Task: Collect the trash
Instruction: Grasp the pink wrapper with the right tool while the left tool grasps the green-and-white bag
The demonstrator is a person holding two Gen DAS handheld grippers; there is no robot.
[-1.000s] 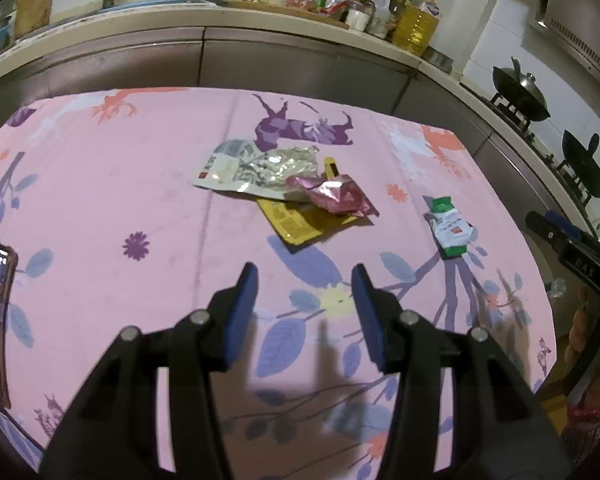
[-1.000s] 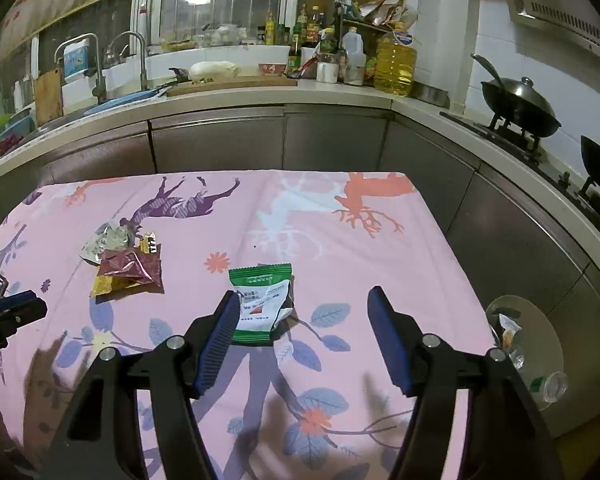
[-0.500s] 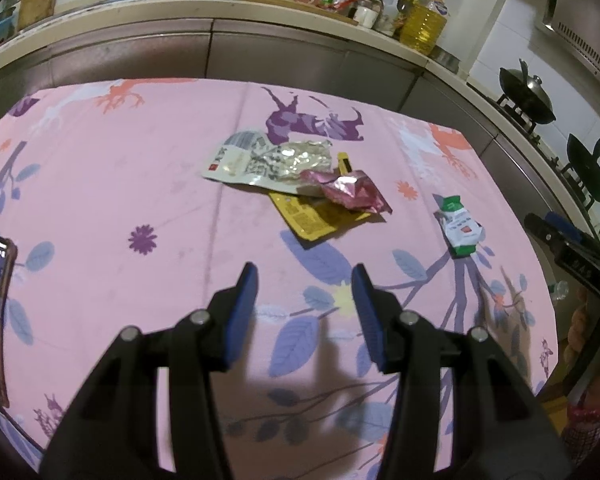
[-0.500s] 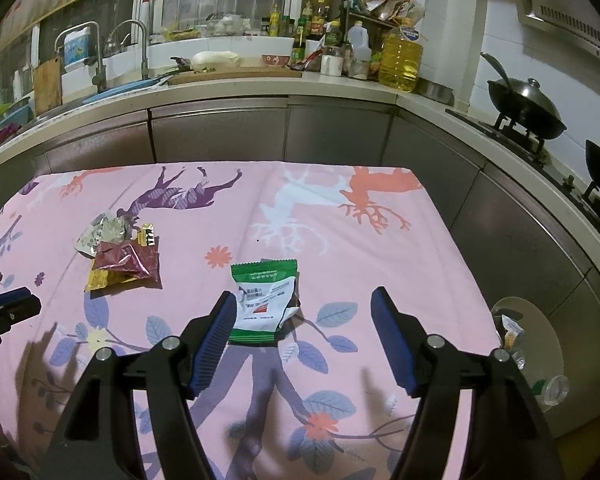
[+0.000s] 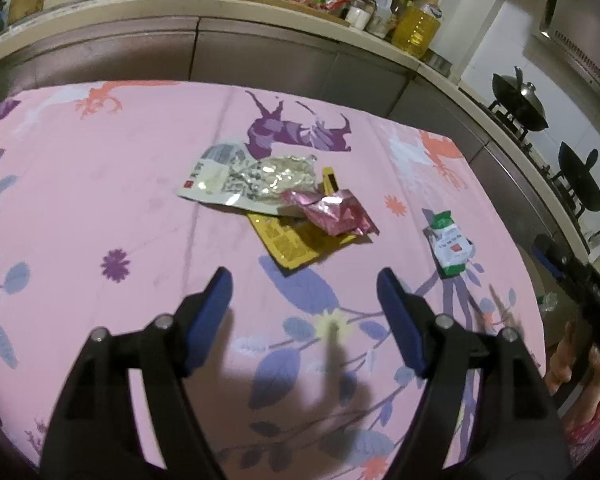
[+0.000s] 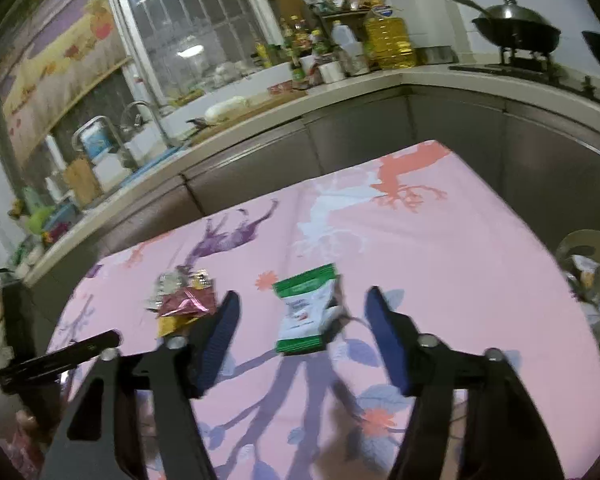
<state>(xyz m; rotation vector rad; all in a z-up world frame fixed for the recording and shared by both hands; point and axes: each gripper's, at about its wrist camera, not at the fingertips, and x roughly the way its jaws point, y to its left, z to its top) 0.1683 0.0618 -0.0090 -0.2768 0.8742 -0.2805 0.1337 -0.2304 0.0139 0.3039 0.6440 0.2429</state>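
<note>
While the left tongs hung above the pink printed cloth on the worktop, their jaws had just been opening and stood wide with nothing between them. At twelve o'clock from their tips lay a small heap of wrappers: a white and silver foil packet at the back, a crumpled pink foil wrapper over a flat yellow packet. A green and white sachet lay apart at two o'clock, near the cloth's edge.

In the right wrist view the right tongs were tilted and blurred, their jaws had just been narrowing yet stood apart, and the green and white sachet lay on the cloth in the gap between them, untouched by either pad. The wrapper heap sat at ten o'clock, just past the left finger. Beyond the cloth's edge at three o'clock a round bin held some litter. A wok stood on the stove at one o'clock.
</note>
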